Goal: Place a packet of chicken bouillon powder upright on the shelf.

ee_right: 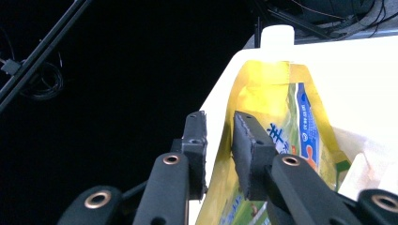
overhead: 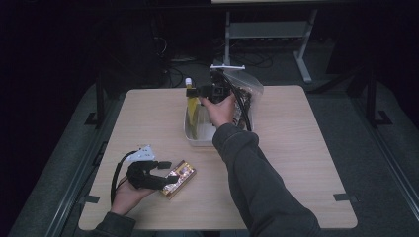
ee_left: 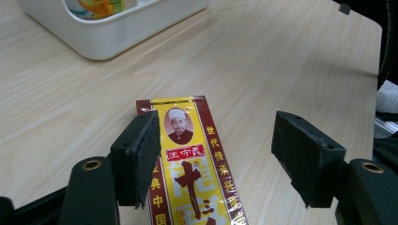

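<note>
A yellow and red seasoning packet lies flat on the wooden table at the front left. My left gripper stands open astride it; one pad is at the packet's edge and the other stands well clear. At the back, a yellow spouted pouch with a white cap leans upright in a white bin. My right gripper is at the pouch's upper edge, jaws a narrow gap apart, with that edge between the pads.
The white bin stands in the middle back of the table. A clear plastic zip bag rises behind it beside my right hand. A dark floor, cables and a desk frame lie beyond the far edge.
</note>
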### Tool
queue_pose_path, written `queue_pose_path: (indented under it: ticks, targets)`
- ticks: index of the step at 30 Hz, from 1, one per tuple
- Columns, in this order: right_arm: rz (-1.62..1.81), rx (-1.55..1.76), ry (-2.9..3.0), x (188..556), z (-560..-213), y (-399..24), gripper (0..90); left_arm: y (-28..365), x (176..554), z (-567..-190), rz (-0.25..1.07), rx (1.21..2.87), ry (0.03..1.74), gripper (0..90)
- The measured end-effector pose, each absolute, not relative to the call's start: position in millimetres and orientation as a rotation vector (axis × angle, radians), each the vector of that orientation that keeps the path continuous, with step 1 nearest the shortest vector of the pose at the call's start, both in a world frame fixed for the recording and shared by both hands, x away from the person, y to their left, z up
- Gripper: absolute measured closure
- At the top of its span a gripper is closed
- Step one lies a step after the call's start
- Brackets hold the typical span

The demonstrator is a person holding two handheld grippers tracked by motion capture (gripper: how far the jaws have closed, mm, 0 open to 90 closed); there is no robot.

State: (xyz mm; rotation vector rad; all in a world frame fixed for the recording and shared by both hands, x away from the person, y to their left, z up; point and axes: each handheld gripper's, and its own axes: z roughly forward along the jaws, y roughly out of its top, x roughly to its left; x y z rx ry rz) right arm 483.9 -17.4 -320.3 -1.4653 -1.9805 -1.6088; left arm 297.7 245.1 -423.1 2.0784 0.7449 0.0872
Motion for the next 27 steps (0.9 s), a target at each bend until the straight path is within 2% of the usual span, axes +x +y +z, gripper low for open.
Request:
queue_pose_path:
  ticks: [21, 27]
  targets:
    - [-1.593, -1.396, -1.987, 469, -311, -29, 69.4, 244, 297, -424, 0.103, 2.095, 0.75, 28.9]
    - [-1.593, -1.372, -1.988, 466, -309, -33, 65.6, 244, 297, -425, 0.1, 2.1, 0.75, 28.6]
